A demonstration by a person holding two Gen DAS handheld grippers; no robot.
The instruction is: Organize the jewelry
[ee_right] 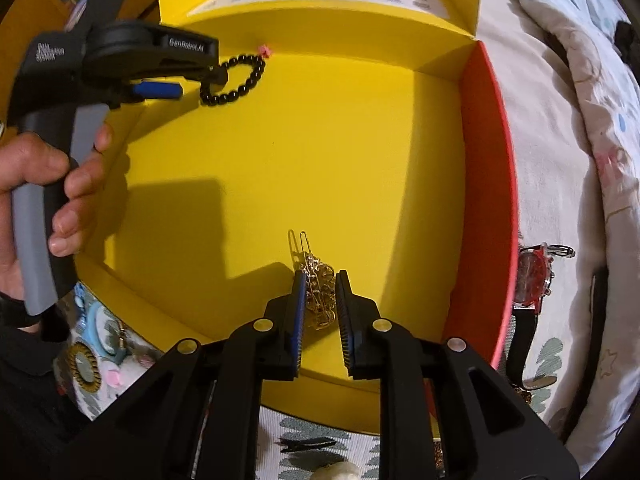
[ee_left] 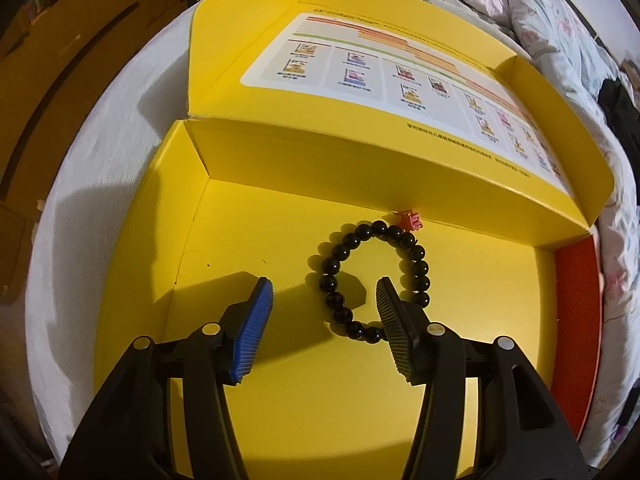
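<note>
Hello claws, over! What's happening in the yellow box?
Left claw open, black bead bracelet lying loose in box. Right claw nearly closed around gold hair clip. Nothing in the way.

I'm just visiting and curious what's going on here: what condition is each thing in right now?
Yellow box: lid open, folded back.
Black bead bracelet: lying flat in the box, not gripped.
Left gripper: open, one finger inside the bracelet's loop.
Gold hair clip: lying in the box between the right gripper's fingers.
Right gripper: slightly open around the clip.
Red watch: outside the box, on the bedding.
</note>
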